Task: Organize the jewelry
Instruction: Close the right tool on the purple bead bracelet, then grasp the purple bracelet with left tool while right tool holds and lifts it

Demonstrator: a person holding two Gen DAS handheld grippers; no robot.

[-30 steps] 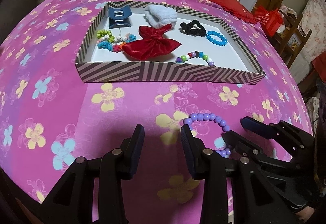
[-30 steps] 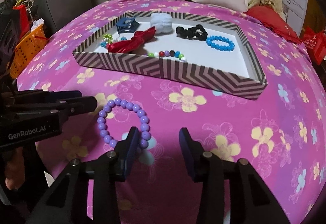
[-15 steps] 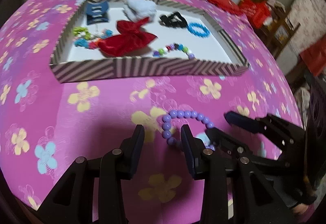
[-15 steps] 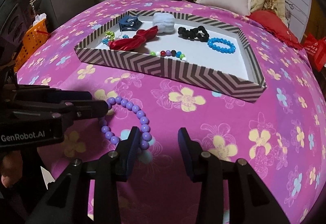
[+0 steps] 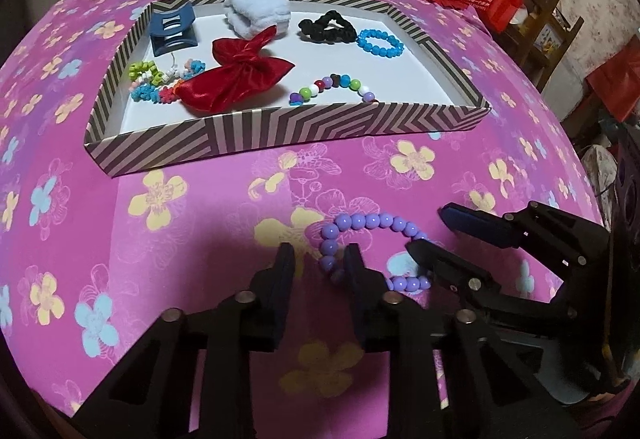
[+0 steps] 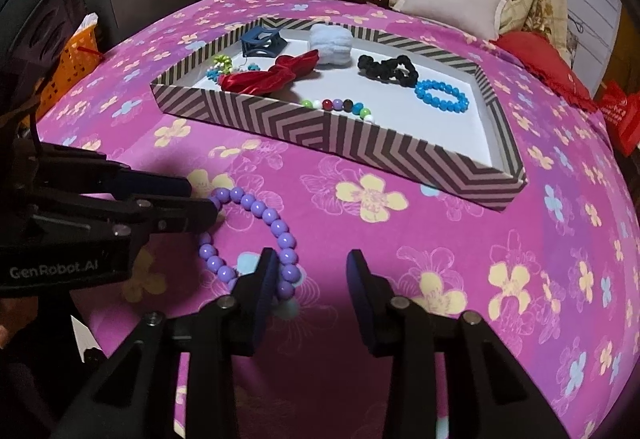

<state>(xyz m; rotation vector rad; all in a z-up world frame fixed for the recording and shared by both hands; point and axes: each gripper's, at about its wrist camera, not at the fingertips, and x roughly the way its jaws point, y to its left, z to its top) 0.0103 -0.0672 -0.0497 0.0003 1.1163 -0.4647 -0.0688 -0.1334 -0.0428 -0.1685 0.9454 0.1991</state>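
While the purple bracelet [image 5: 372, 251] lies flat on the flowered cloth [image 5: 168, 223] in front of the striped tray [image 5: 280, 131], both the left gripper [image 5: 316, 271] and right gripper [image 6: 310, 275] are closing beside it, nothing between their fingers.

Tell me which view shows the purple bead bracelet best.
Right wrist view: the purple bead bracelet shows most of its loop on the cloth. Left wrist view shows it too, but its near side hides behind claw fingers.

A purple bead bracelet [image 5: 370, 247] lies flat on the pink flowered bedspread [image 5: 160, 239], at about six o'clock from the striped tray [image 5: 280, 131]; possibly one loop.
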